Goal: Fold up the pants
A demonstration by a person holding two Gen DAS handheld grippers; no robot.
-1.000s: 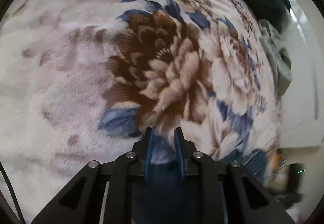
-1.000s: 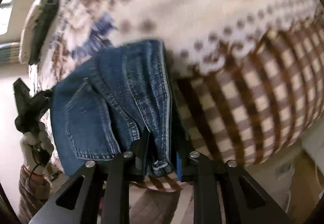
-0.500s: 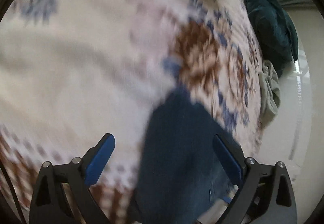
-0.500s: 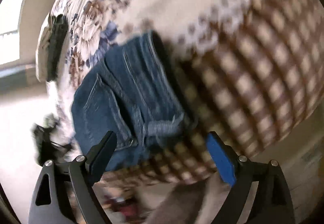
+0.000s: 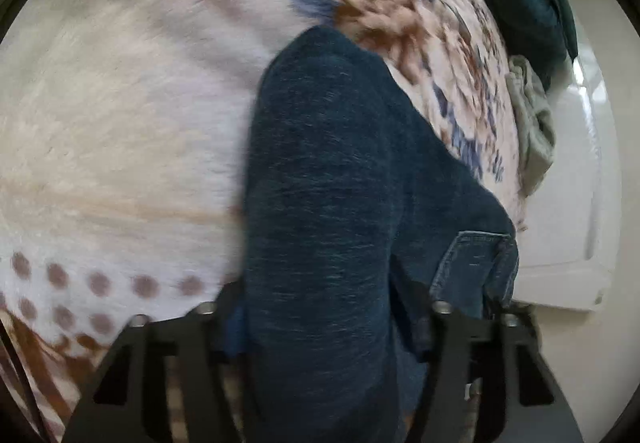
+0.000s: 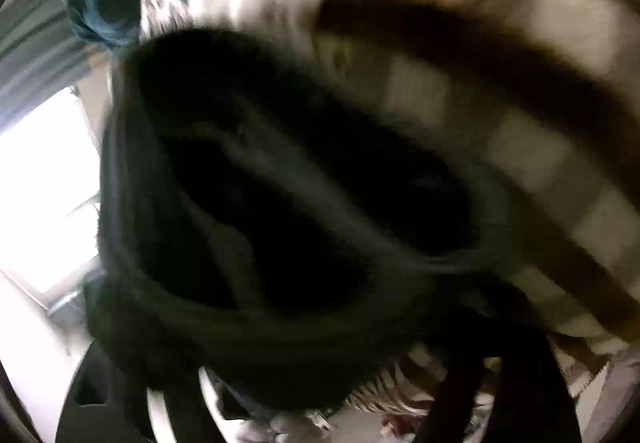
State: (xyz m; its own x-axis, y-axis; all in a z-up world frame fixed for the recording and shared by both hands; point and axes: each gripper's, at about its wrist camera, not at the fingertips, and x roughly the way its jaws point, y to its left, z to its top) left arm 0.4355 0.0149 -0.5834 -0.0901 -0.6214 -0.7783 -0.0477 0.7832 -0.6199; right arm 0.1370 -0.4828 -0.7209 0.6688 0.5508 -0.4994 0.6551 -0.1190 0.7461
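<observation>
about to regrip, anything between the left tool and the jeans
Nothing visible. The folded jeans already run down between the left tool's fingers as its jaws close, with only the blanket beneath them. The right view is too blurred to add anything.

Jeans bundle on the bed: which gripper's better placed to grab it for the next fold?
Left, probably. The left gripper is closing with the jeans sharply seen between its fingers; the right wrist view is motion-blurred and dark.
</observation>
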